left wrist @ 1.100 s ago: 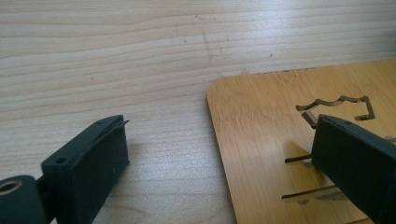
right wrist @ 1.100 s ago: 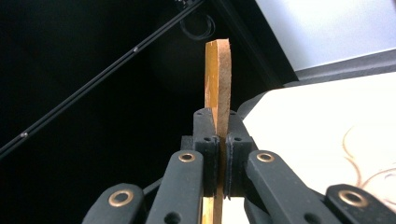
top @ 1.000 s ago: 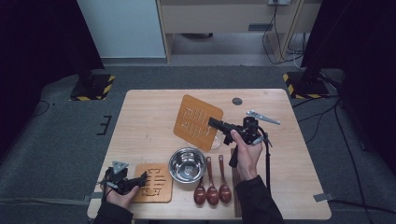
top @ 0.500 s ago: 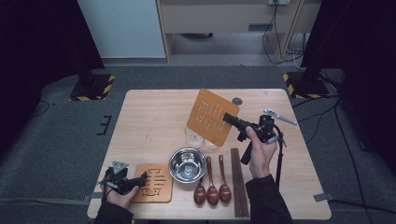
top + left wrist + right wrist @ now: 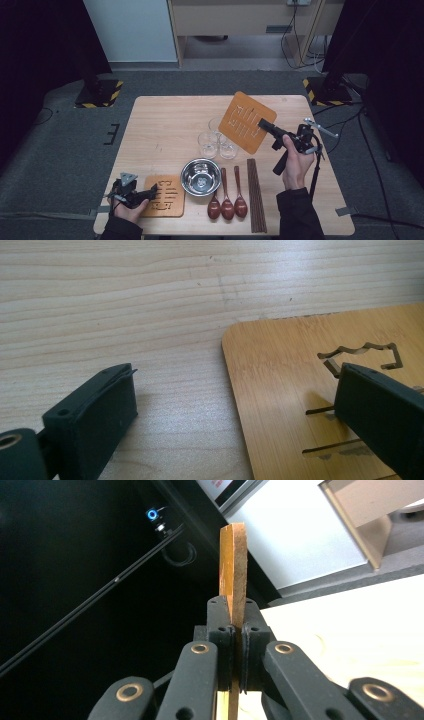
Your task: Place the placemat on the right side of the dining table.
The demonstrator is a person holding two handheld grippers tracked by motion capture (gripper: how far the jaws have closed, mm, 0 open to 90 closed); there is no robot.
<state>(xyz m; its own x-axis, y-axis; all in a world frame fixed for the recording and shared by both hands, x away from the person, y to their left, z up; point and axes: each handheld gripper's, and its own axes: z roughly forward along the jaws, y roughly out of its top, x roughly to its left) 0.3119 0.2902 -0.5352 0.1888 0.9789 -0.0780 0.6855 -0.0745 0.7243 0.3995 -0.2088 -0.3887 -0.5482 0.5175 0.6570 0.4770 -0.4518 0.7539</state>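
Note:
My right gripper (image 5: 266,126) is shut on the edge of a bamboo mat (image 5: 244,120) with cut-out slots and holds it tilted in the air over the table's right half. In the right gripper view the mat (image 5: 233,560) stands edge-on out of the closed jaws of the right gripper (image 5: 233,615). A second bamboo mat (image 5: 166,196) lies flat at the front left. My left gripper (image 5: 149,192) stands open at its left edge. In the left gripper view the left gripper (image 5: 235,377) has one jaw over the bare wood and the other over that mat (image 5: 290,390), not pressing on it.
Three clear glasses (image 5: 207,144) stand near the middle of the wooden table (image 5: 160,125), just left of the raised mat. A steel bowl (image 5: 201,176), three brown spoons (image 5: 227,200) and dark chopsticks (image 5: 255,195) lie along the front. Cables trail off the right edge.
My right gripper has carried the raised mat to the right, off the glasses it was hiding. The left gripper has kept still at the front mat.

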